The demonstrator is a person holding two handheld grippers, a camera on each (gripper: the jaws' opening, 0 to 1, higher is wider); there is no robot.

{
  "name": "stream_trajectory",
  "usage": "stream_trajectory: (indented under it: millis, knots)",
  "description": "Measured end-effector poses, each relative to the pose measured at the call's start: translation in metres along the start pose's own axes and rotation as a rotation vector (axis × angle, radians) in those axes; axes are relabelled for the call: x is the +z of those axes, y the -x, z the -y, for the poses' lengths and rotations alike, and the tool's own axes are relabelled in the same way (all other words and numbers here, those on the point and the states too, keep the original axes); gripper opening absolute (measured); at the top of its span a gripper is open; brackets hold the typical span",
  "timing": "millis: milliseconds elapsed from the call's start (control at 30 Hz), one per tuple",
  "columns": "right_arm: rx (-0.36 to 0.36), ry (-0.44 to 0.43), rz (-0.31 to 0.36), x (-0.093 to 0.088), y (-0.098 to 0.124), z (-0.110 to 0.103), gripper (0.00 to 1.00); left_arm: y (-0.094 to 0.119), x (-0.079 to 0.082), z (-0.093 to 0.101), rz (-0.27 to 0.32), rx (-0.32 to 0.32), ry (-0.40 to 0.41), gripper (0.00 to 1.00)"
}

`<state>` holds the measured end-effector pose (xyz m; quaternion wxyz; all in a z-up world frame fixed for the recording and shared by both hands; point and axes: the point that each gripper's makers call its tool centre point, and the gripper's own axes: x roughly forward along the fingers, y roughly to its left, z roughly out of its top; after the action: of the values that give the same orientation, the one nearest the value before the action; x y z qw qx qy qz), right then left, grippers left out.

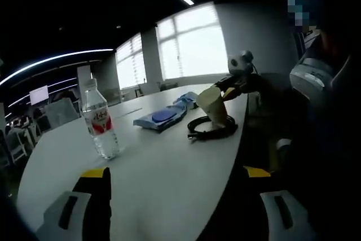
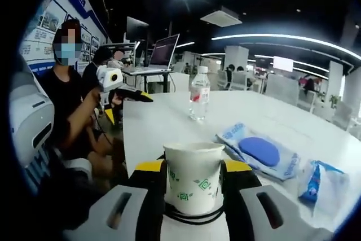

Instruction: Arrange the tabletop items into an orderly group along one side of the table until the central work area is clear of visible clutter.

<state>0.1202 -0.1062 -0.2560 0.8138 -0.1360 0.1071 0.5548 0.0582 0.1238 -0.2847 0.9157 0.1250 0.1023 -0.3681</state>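
A white paper cup (image 2: 193, 176) with green marks sits between my right gripper's (image 2: 193, 167) jaws, which are shut on it. In the left gripper view the cup (image 1: 213, 105) is tilted over a coiled black cable (image 1: 211, 127) near the table edge, with the right gripper (image 1: 234, 86) behind it. The cable (image 2: 192, 217) also shows under the cup. My left gripper (image 1: 176, 173) stands open above the white table (image 1: 158, 167), holding nothing. A clear water bottle (image 1: 100, 119) stands upright ahead of its left jaw. A blue packet (image 1: 163, 118) lies beyond.
The bottle (image 2: 199, 93) and blue packet (image 2: 259, 152) lie past the cup, and a second blue-and-white packet (image 2: 318, 182) is at the right. A seated person (image 2: 67, 100) holds the left gripper (image 2: 127, 91) at the table's edge. Desks with laptops stand behind.
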Motion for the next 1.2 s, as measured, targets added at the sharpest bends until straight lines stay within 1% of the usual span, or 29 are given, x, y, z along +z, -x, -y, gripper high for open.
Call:
stream_trajectory:
  millis: [133,267,400,433,533,600,767,933,1067,1200]
  knots:
    - [-0.003,0.014,0.003,0.003,-0.003,0.000,0.35,-0.001,0.003,0.002,0.009,-0.003,-0.003,0.94]
    - [0.012,0.016,0.007,0.008,-0.012,-0.001,0.35,0.002,0.000,0.002,0.005,0.002,-0.002,0.94]
    - [0.021,0.008,0.039,0.015,-0.021,-0.002,0.35,0.008,-0.003,-0.001,0.009,0.015,0.009,0.94]
    - [0.024,0.006,0.045,0.015,-0.023,-0.003,0.35,0.009,-0.004,-0.003,0.009,0.018,0.011,0.94]
    - [0.038,0.002,0.025,0.007,-0.029,-0.007,0.35,0.011,-0.004,-0.006,0.013,0.025,0.015,0.94]
    - [0.032,-0.008,0.030,0.006,-0.025,-0.005,0.35,0.011,-0.003,-0.008,0.016,0.029,0.017,0.94]
    - [0.018,0.006,-0.007,-0.003,-0.012,-0.008,0.35,0.009,0.000,-0.007,0.026,0.022,0.012,0.94]
    - [0.009,0.005,-0.024,-0.011,-0.005,-0.006,0.35,0.007,0.002,-0.008,0.032,0.021,0.013,0.94]
    - [0.003,-0.010,-0.022,-0.012,-0.003,-0.003,0.36,0.006,0.003,-0.007,0.028,0.023,0.013,0.94]
    - [0.004,-0.005,-0.021,-0.012,-0.001,-0.004,0.37,0.006,0.005,-0.005,0.027,0.018,0.010,0.95]
